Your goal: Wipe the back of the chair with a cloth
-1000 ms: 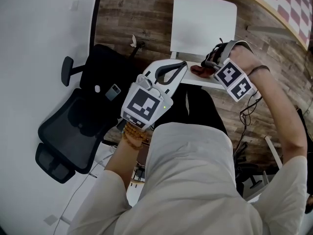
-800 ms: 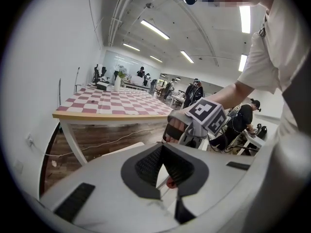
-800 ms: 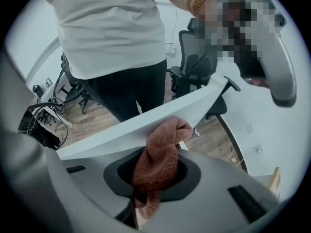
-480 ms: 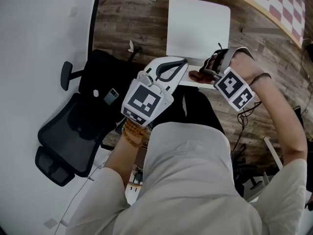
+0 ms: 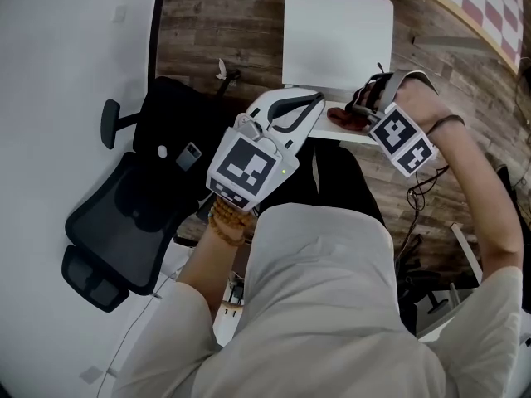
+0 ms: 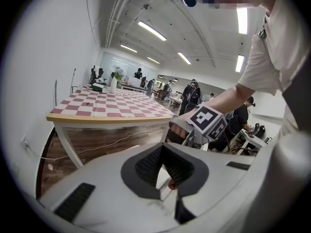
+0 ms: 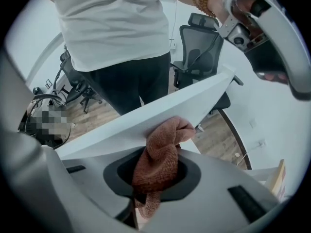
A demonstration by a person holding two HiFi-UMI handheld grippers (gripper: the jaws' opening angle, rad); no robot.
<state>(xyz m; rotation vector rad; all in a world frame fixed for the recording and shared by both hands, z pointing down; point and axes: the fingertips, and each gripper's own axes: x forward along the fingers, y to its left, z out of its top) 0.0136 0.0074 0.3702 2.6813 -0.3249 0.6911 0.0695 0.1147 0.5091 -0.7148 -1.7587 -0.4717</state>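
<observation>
Your right gripper (image 5: 355, 113) has slid the cloth (image 5: 342, 120) a little further along the top edge of the chair back (image 5: 325, 136) since half a second ago, while your left gripper (image 5: 313, 103) has kept its place just beside it. In the right gripper view the jaws are clamped on the reddish-brown cloth (image 7: 164, 142), which bunches up out of the jaw opening, and its folded end presses against the white chair back (image 7: 160, 111) straight ahead of the claw. A loose tail of cloth hangs below the jaws. Your left gripper (image 6: 163, 147) has its tips closed together and grips nothing. It hovers over the near end of the back, pointing toward the right gripper. The white seat (image 5: 336, 31) lies beyond the back, and a black office chair (image 5: 124, 222) stands well apart on your left.
</observation>
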